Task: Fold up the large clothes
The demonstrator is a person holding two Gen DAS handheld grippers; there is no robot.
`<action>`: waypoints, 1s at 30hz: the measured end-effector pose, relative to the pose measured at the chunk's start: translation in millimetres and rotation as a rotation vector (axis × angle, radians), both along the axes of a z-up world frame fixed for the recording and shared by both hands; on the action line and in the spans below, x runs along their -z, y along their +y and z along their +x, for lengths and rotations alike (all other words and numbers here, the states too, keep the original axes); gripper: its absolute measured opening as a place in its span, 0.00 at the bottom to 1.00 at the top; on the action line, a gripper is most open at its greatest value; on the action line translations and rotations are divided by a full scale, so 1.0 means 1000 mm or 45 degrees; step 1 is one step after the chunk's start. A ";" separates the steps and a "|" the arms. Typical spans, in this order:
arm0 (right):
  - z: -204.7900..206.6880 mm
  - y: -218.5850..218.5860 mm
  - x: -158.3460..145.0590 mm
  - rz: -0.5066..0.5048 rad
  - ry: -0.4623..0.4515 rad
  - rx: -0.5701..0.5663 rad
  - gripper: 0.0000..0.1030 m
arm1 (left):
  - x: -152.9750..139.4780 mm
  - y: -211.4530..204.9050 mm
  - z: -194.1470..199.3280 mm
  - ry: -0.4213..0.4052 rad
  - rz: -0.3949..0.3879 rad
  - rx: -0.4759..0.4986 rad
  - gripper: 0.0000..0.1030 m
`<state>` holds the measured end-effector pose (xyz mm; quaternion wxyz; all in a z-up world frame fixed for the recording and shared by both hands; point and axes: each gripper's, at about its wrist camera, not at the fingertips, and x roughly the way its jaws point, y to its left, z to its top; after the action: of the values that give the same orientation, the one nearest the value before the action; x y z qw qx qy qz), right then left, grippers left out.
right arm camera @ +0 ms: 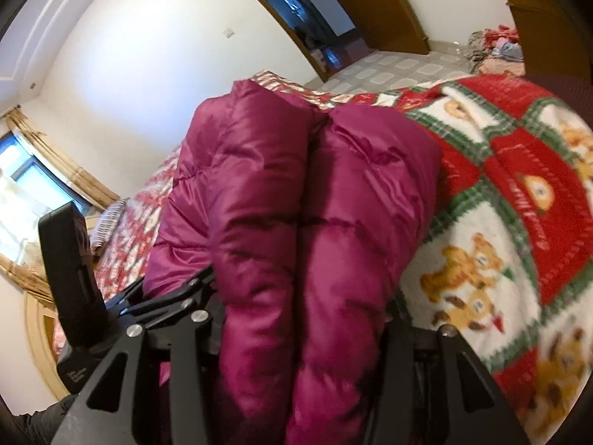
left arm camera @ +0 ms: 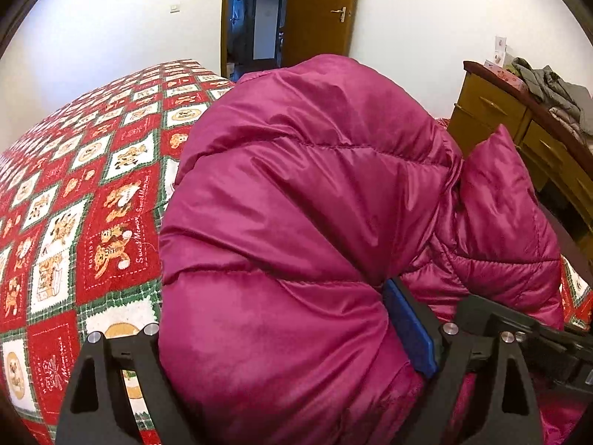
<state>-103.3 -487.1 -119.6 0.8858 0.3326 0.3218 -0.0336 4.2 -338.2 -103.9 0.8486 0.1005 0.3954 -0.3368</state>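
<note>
Two grippers are in our hands, and most of each is buried in the magenta down jacket (left arm camera: 296, 200), which fills the centre of both views and hides the fingertips. In the left wrist view our left gripper (left arm camera: 296, 363) has thick quilted fabric bulging between its black arms; only one blue pad (left arm camera: 409, 330) shows at lower right, pressed against the cloth, so the jaws stand wide around the bundle and clench it. In the right wrist view our right gripper (right arm camera: 296, 363) likewise has two puffed rolls of the jacket wedged between its arms; the pads are covered, yet the fabric is packed tight between the jaws and they grasp it.

The jacket lies bunched on the bed over the red, white and green bear-print blanket (left arm camera: 85, 193), which spreads across the left of the left view and the right of the right view, where it is blurred. Its lower edges are cut off by the frame.

Around us, a brown wooden door (left arm camera: 318, 11) stands open at top centre beside a dark doorway. A yellow-brown dresser (left arm camera: 493, 111) sits at the upper right with grey clothes (left arm camera: 552, 92) heaped on top. In the right view, a window with tan curtains (right arm camera: 55, 170) shows at the left edge, and a pile of clothes (right arm camera: 496, 42) lies on the tiled floor at upper right, too small to make out
</note>
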 end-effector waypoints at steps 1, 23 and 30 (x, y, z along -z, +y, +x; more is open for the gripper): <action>-0.005 0.003 -0.007 -0.035 0.003 0.013 0.47 | 0.000 -0.001 0.000 -0.002 0.003 0.000 0.89; 0.024 -0.006 -0.092 -0.401 0.035 0.172 0.29 | 0.000 -0.003 0.000 -0.004 0.011 -0.012 0.89; 0.012 0.010 -0.126 -0.449 -0.120 0.132 0.29 | 0.000 -0.005 -0.005 -0.035 0.026 -0.023 0.89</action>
<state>-91.0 -477.2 6.3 0.9416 0.1896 0.2514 -0.1194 -0.7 -343.2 -103.8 0.8559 0.1103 0.3879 -0.3236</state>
